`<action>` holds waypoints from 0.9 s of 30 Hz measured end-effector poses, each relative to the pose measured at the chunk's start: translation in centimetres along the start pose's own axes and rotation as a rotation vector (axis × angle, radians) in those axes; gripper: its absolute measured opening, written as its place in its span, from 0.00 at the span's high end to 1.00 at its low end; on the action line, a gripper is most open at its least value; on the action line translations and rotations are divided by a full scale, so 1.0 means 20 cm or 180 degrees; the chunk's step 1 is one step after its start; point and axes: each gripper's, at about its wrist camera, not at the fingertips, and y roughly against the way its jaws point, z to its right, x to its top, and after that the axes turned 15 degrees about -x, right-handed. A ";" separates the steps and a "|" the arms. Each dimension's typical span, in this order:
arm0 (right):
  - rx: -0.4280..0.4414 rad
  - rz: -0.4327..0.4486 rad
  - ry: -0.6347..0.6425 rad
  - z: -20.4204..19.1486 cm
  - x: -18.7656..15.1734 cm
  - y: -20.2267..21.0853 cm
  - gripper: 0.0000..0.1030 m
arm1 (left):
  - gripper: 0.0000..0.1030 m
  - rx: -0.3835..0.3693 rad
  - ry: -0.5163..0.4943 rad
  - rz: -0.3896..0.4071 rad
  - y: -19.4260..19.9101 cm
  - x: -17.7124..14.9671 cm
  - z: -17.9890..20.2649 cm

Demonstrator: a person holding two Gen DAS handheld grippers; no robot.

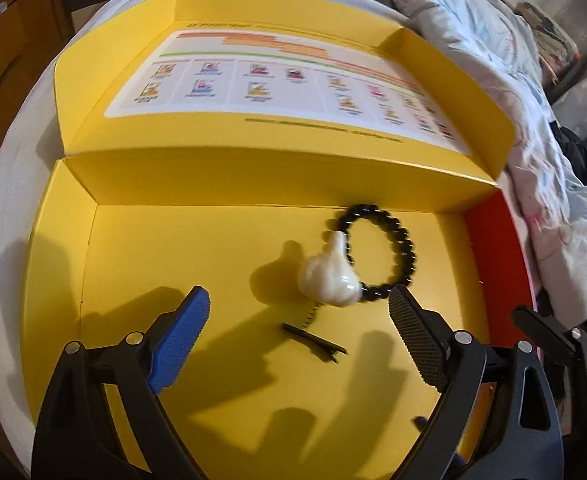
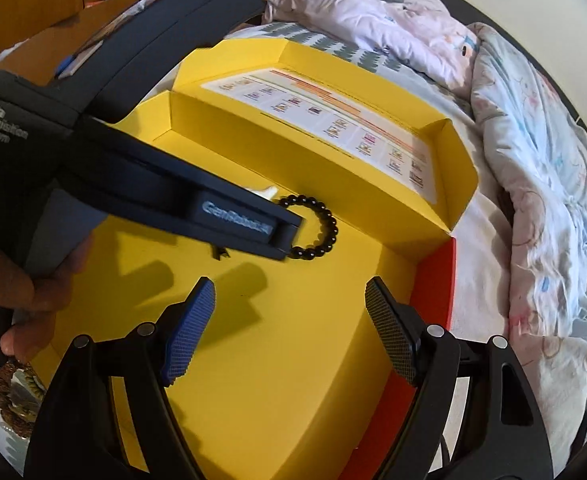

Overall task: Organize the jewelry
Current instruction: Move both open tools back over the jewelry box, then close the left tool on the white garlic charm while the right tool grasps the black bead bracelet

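Observation:
An open yellow box (image 1: 141, 264) lies on a bed. Inside it rest a black bead bracelet (image 1: 403, 240), a white pearly hair clip (image 1: 329, 274) overlapping the bracelet's left side, and a black flat hair clip (image 1: 315, 338). My left gripper (image 1: 297, 300) hangs open just above the box floor, the white clip and the black clip lying between its fingers, untouched. In the right wrist view the bracelet (image 2: 325, 220) shows partly behind the left gripper's body (image 2: 197, 208), held by a hand (image 2: 33, 276). My right gripper (image 2: 291, 292) is open over bare box floor (image 2: 293, 340), nothing between its fingers.
The box's lid (image 1: 277, 80) lies folded back, with a printed chart inside. An orange-red side wall (image 2: 433, 280) edges the box on the right. A rumpled quilt (image 2: 533, 160) lies to the right and a wooden cabinet (image 1: 13, 40) stands at the left.

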 end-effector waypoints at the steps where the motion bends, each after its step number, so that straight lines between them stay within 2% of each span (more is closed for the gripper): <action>1: 0.0011 0.0010 -0.0040 0.02 0.00 0.00 0.23 | 0.13 0.0003 0.0014 -0.0020 0.00 0.00 -0.02; 7: 0.0073 -0.0041 -0.0126 0.03 0.02 -0.03 0.23 | 0.17 0.0073 -0.0046 -0.0076 -0.02 -0.03 -0.02; 14: 0.0051 -0.0102 -0.0231 0.04 0.02 -0.04 0.23 | 0.41 0.0211 -0.0080 -0.0028 0.00 -0.02 -0.06; 16: 0.0025 -0.0109 -0.0227 0.03 0.03 -0.05 0.23 | 0.43 0.0200 -0.0082 -0.0026 0.01 -0.02 -0.07; 18: -0.0010 -0.0131 -0.0165 0.00 0.05 -0.07 0.23 | 0.53 0.0261 -0.0128 -0.0027 0.01 -0.03 -0.08; 20: -0.0058 -0.0169 -0.0089 -0.04 0.10 -0.11 0.23 | 0.54 0.0244 -0.0142 -0.0037 0.01 -0.03 -0.08; 24: -0.0104 -0.0288 0.0255 -0.14 0.18 -0.18 0.23 | 0.63 0.0235 -0.0140 -0.0060 0.02 0.00 -0.11; 27: -0.0099 -0.0264 0.0453 -0.20 0.22 -0.20 0.23 | 0.63 0.0166 -0.0131 -0.0108 0.01 0.03 -0.12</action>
